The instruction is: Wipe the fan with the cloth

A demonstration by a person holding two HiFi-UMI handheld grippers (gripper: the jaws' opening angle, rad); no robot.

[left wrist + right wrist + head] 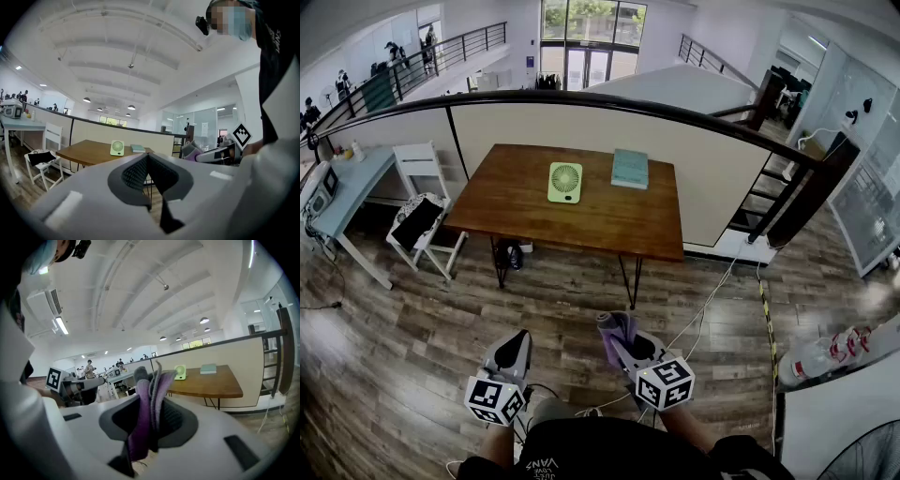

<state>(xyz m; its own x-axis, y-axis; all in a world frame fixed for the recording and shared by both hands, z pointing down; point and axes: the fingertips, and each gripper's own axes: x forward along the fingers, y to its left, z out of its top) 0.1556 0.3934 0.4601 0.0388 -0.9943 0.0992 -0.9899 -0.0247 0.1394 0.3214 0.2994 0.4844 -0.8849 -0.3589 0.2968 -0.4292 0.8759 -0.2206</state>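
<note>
Right gripper (623,351) clamped on the purple cloth (149,401) — left gripper (147,161) jaws together, empty. Green fan (565,182) stands on the table (516,211), well apart from both.

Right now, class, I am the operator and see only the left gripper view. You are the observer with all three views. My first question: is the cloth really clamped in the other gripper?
Observer: Yes. The right gripper view shows the purple cloth pinched between the right gripper's jaws, with its folds sticking up above them.
Operator: Is the fan within reach?
Observer: No. In the head view the fan stands on the table well ahead, with a stretch of wooden floor before it.
Operator: Is there anything on that floor?
Observer: A white cable runs across the boards toward the wall, to the right of the table.
</note>
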